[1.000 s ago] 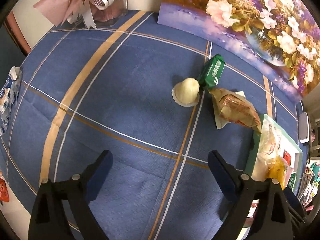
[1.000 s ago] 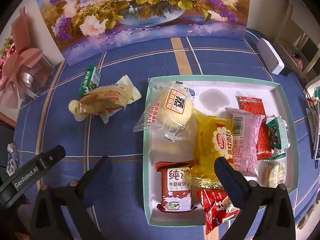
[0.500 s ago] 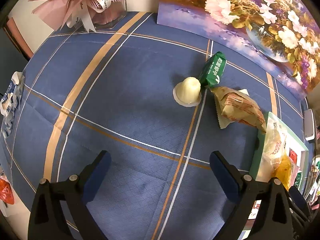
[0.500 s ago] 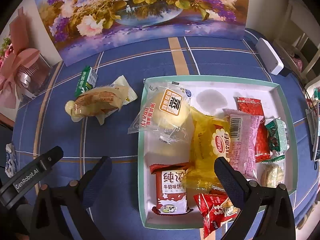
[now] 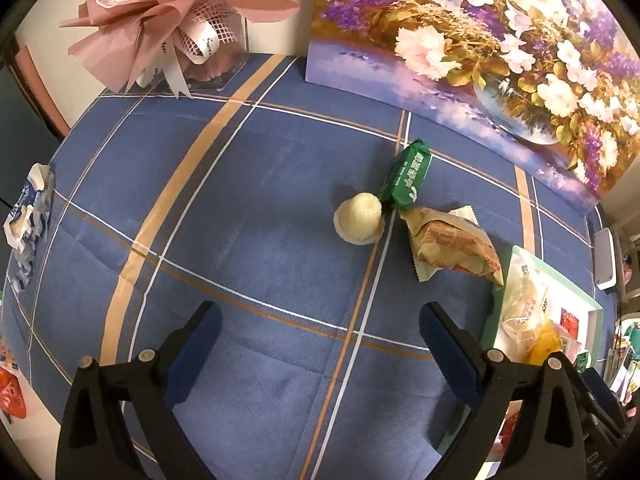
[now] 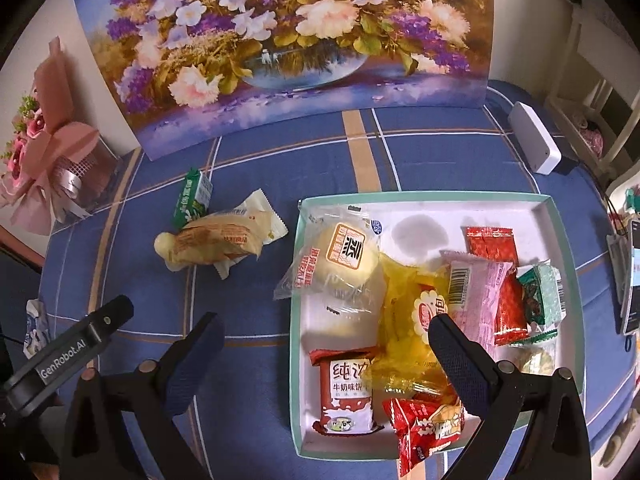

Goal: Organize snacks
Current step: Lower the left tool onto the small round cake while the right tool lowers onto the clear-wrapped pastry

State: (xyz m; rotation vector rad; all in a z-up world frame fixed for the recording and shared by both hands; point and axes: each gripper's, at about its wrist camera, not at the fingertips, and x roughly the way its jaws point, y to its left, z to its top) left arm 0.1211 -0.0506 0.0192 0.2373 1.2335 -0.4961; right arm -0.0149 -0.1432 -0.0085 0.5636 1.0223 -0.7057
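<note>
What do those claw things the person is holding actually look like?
Both look alike: the left claw and the right claw each have two black plastic arms with silver rivets, tipped by dark blue pads. In the right view, a black bar reads "GenRobot.AI" in white.

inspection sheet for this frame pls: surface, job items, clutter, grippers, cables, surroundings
Surface: blue plaid cloth, creased.
Job's things: tray holds a bun pack that overhangs its left rim, a yellow pack, a pink pack, red packs, a milk biscuit pack. Outside it: jelly cup, green pack, tan pack, close together.
Clutter: blue-white wrapper at the cloth's left edge.
Grippers: left gripper open, empty; right gripper open, empty, one finger over the tray.
Cables: thin cord at the far right, unclear.
Surroundings: flower painting, pink bouquet, white box.
</note>
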